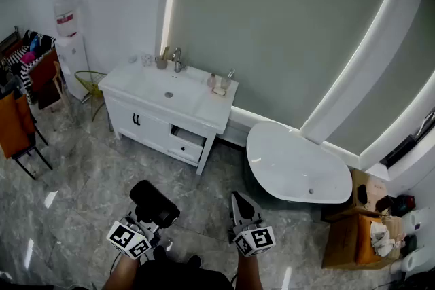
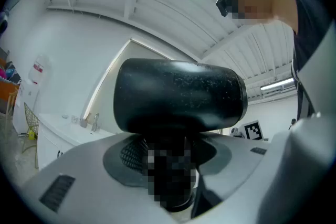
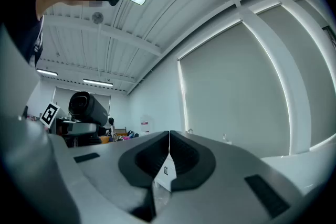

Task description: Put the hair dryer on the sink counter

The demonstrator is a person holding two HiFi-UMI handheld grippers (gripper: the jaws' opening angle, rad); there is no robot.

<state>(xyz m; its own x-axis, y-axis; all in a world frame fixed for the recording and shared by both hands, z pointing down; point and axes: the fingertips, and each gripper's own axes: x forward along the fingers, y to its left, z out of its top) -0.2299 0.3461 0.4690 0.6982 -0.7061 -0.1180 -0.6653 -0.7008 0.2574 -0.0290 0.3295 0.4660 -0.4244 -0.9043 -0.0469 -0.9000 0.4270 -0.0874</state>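
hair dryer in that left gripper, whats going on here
A person stands on the floor, some way back from the white sink counter, with a gripper in each hand. The left gripper is clamped on the handle of a black hair dryer, barrel on top. The right gripper is shut and empty. The hair dryer is not yet on the counter.
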